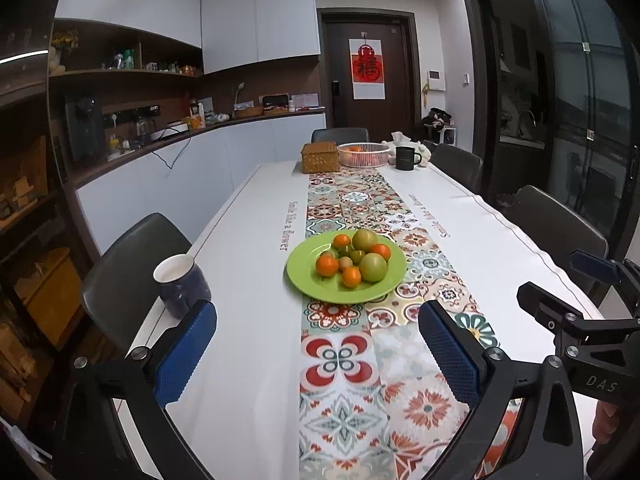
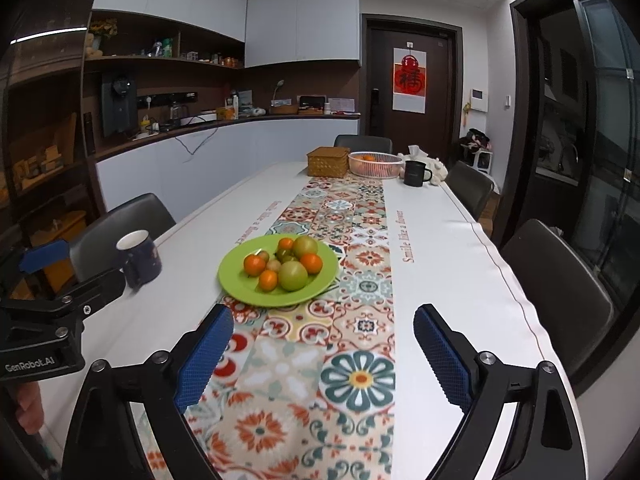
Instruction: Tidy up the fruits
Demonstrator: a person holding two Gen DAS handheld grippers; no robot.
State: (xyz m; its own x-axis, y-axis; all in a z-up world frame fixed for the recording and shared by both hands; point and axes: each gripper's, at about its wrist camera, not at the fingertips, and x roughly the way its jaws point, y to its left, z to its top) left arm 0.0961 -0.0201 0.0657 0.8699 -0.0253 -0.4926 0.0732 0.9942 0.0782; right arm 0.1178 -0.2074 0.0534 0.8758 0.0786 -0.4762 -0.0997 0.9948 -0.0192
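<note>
Fruits point(image 1: 352, 260) lie heaped on the green plate point(image 1: 300, 276) near the table's point(image 1: 248, 280) middle, partly hiding each other. At the far edge the white basket point(image 1: 364, 155) holds orange fruit, hard to see. Left gripper point(image 1: 318, 354) and right gripper point(image 2: 324, 354) both stand wide apart, holding nothing.

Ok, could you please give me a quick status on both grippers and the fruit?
Left gripper open, right gripper open, both empty. Fruit piled on green plate, untouched. Dark mug beside plate, path clear.
</note>
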